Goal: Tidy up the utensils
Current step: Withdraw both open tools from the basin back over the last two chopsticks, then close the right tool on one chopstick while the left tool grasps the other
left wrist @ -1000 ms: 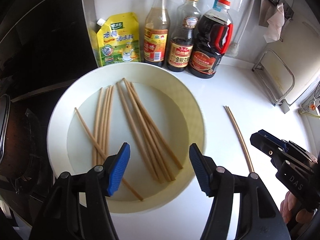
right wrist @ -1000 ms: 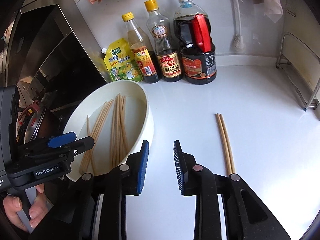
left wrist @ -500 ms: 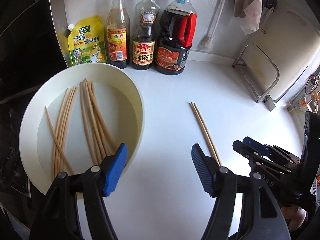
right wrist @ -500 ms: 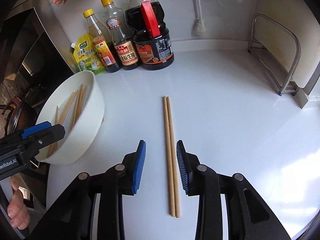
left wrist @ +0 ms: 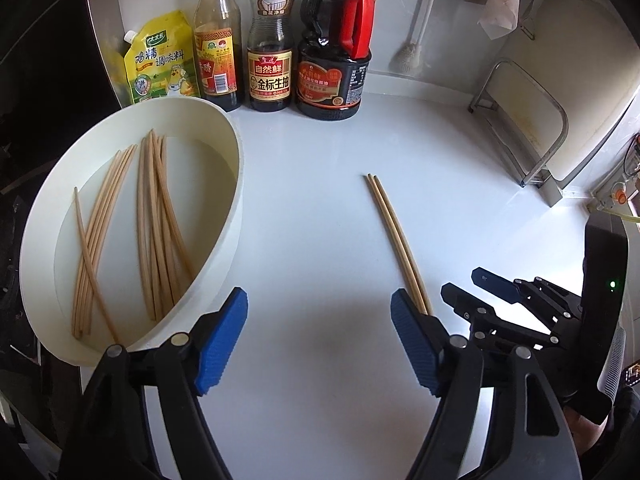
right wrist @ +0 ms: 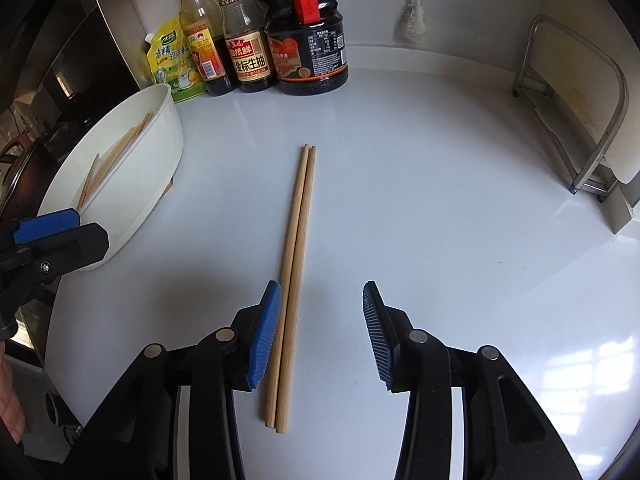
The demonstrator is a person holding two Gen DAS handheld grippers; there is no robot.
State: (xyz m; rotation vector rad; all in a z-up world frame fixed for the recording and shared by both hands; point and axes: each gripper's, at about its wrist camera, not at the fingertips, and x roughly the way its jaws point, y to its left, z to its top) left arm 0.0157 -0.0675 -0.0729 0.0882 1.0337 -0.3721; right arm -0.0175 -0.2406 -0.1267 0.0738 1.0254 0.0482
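Note:
A pair of wooden chopsticks (right wrist: 296, 264) lies side by side on the white counter (right wrist: 440, 200). My right gripper (right wrist: 322, 328) hangs over their near half, jaws opening, the pair close to the left pad and not pressed. In the left wrist view the same pair (left wrist: 394, 236) runs behind my left gripper's right pad. My left gripper (left wrist: 320, 340) is open and still widening over bare counter, nothing between its pads. A white bowl (left wrist: 236, 216) at the left holds several more chopsticks (left wrist: 156, 220). The right gripper (left wrist: 516, 304) shows at the lower right of that view.
Three sauce bottles (left wrist: 272, 52) and a yellow seasoning pouch (left wrist: 160, 68) stand along the back wall. A metal rack (right wrist: 580, 128) sits at the right. A dark stove area (right wrist: 52, 60) lies left of the bowl. A brush (right wrist: 414, 20) hangs on the wall.
Both grippers moved right, away from the bowl, toward the loose pair. The right gripper came over the pair and lower. Both sets of jaws widened.

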